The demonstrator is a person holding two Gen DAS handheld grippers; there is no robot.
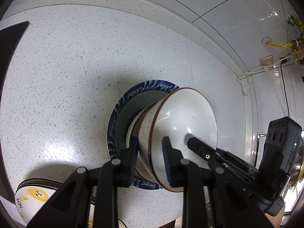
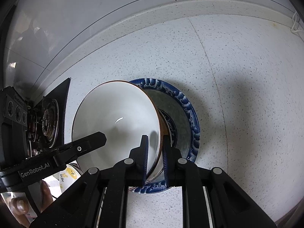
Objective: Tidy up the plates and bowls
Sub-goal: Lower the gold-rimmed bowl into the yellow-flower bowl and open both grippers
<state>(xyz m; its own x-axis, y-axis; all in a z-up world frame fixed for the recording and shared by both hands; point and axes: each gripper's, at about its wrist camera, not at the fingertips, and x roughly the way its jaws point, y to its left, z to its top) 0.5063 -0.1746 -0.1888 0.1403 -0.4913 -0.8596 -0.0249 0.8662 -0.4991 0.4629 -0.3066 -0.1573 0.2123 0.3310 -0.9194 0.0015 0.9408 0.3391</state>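
A white bowl (image 1: 182, 117) (image 2: 117, 117) with a brown rim stands tilted on its side, its foot inside a blue-patterned plate (image 1: 148, 87) (image 2: 190, 114) on the speckled counter. My left gripper (image 1: 150, 138) straddles the bowl's rim, one finger on the outer wall and one inside. White shows between the rim and the inner pad, so it is open. My right gripper (image 2: 155, 136) is shut on the opposite side of the rim, with the wall pinched between its blue pads. Each gripper shows in the other's view: the right gripper (image 1: 191, 142) and the left gripper (image 2: 100, 134).
A white plate with a yellow bear and "HEYE" (image 1: 36, 197) (image 2: 66, 174) lies near the counter's front edge. A black gas stove (image 2: 49, 121) sits to one side. The tiled wall carries sockets and a yellow hose (image 1: 275, 45). A person's hand (image 2: 19, 207) holds the left gripper.
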